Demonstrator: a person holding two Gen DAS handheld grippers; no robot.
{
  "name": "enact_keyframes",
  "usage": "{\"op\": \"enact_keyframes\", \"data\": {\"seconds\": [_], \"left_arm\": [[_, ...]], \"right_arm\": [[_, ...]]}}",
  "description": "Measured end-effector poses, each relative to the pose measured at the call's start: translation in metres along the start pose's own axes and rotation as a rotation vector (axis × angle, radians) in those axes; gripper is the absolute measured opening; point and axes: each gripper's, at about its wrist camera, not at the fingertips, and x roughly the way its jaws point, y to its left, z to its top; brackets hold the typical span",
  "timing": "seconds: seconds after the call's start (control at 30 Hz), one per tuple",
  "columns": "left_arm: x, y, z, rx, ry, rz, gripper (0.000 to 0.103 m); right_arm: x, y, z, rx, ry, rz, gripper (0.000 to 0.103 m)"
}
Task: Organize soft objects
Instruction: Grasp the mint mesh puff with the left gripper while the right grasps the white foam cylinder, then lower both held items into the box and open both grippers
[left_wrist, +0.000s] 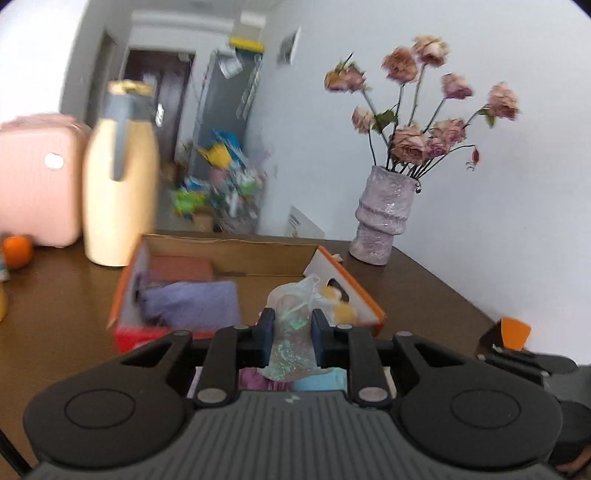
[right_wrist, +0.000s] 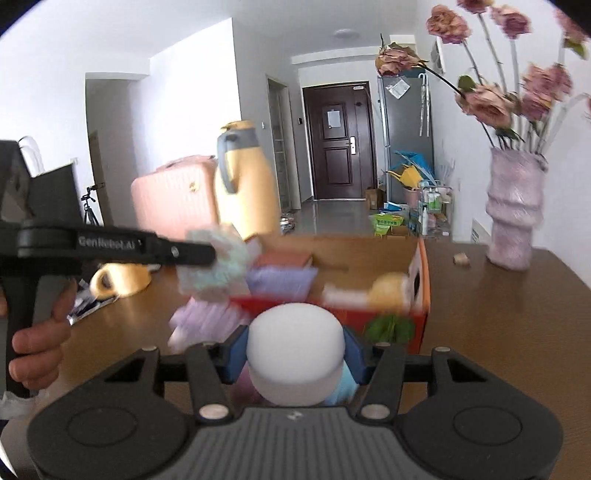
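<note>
My left gripper (left_wrist: 293, 328) is shut on a pale sequinned soft toy (left_wrist: 291, 347) and holds it just above the near edge of the orange cardboard box (left_wrist: 229, 254). The box holds a purple cloth (left_wrist: 192, 301), a reddish block (left_wrist: 181, 267) and a yellow plush (left_wrist: 341, 306). My right gripper (right_wrist: 295, 341) is shut on a white foam ball (right_wrist: 294, 350) in front of the same box (right_wrist: 421, 273). The left gripper (right_wrist: 199, 253) shows in the right wrist view, holding its fluffy toy (right_wrist: 218, 266) over the box's left corner.
A cream thermos jug (left_wrist: 118, 177), a pink suitcase (left_wrist: 37, 177) and an orange fruit (left_wrist: 16, 251) stand left of the box. A lilac vase of dried roses (left_wrist: 382, 214) stands at the back right by the wall. A yellow cup (right_wrist: 118, 280) is on the brown table (right_wrist: 498, 325).
</note>
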Motion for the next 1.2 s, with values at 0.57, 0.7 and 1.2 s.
{"op": "enact_keyframes", "data": {"seconds": [0.57,0.7,1.2], "left_arm": [[0.268,0.089,0.095,-0.150,0.299,0.163,0.051],[0.261,0.094,0.094,-0.129,0.285,0.135,0.063],[0.069,0.059,0.106,0.092,0.043,0.257,0.084]], "right_arm": [[0.309,-0.080,0.113,-0.053,0.364,-0.154,0.063],[0.316,-0.071,0.113,-0.093,0.342,-0.123,0.073],[0.103,-0.084,0.136,-0.098,0.163,-0.289,0.082]]}}
